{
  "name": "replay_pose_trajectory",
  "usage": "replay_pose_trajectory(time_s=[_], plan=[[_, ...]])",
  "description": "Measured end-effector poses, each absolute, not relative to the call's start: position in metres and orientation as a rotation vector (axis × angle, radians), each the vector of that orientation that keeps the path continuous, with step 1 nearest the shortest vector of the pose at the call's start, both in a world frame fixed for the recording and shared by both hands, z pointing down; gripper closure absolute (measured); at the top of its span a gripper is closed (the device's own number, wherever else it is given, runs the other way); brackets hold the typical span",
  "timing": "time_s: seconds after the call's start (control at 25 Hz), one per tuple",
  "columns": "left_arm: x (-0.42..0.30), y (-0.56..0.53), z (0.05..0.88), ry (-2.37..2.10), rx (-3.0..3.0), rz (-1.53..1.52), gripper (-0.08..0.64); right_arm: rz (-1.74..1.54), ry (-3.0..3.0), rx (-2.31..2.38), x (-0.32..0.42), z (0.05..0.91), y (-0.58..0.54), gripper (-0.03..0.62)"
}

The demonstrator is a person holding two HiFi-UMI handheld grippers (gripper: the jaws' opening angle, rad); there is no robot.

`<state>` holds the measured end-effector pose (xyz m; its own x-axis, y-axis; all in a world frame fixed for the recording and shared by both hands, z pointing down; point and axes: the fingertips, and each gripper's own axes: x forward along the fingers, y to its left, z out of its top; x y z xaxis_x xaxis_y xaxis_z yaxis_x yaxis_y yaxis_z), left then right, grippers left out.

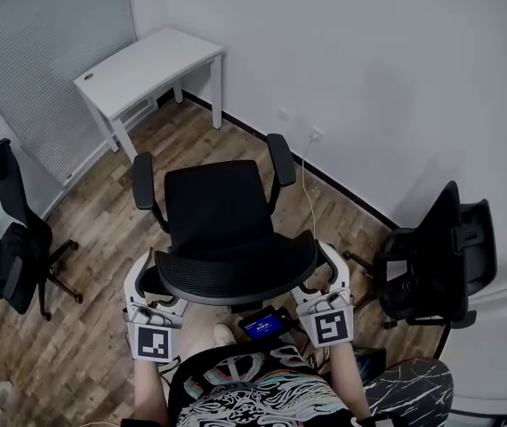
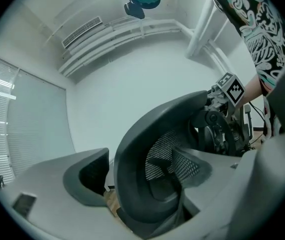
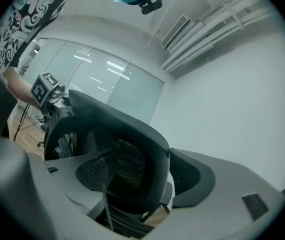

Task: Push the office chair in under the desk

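A black mesh office chair (image 1: 218,207) stands on the wood floor, facing a white desk (image 1: 147,60) in the far corner, a good gap between them. I stand behind its curved backrest (image 1: 236,278). My left gripper (image 1: 147,278) straddles the backrest's left end and my right gripper (image 1: 325,269) its right end. In the left gripper view the backrest rim (image 2: 132,159) passes between the jaws of the left gripper (image 2: 147,179), and floor shows between rim and left pad. In the right gripper view the rim (image 3: 152,144) likewise sits inside the spread jaws of the right gripper (image 3: 132,176). Both are open.
A second black chair (image 1: 18,238) stands at the left by the blinds. A third chair (image 1: 440,256) sits against the right wall. A white cable (image 1: 307,181) hangs from a wall socket to the floor right of the chair. A small lit screen (image 1: 262,325) hangs at the person's chest.
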<state>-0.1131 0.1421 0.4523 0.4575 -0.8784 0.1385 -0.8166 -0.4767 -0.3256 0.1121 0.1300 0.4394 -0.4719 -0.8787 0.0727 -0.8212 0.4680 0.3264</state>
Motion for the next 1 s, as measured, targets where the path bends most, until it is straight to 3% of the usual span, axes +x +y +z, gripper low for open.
replay_pose_trajectory(time_s=[0.48, 0.72, 1.0], plan=[[-0.104, 0.123, 0.447, 1.418, -2.490, -0.391, 0.175, -0.524, -2.505, 1.406, 0.096, 0.428, 0.117, 0.276], [-0.103, 0.121, 0.449, 1.391, -2.525, -0.402, 0.173, -0.765, -2.397, 1.322, 0.090, 0.423, 0.119, 0.273], [-0.100, 0.116, 0.453, 1.373, -2.568, -0.402, 0.172, -0.690, -2.521, 1.287, 0.089, 0.419, 0.114, 0.271]])
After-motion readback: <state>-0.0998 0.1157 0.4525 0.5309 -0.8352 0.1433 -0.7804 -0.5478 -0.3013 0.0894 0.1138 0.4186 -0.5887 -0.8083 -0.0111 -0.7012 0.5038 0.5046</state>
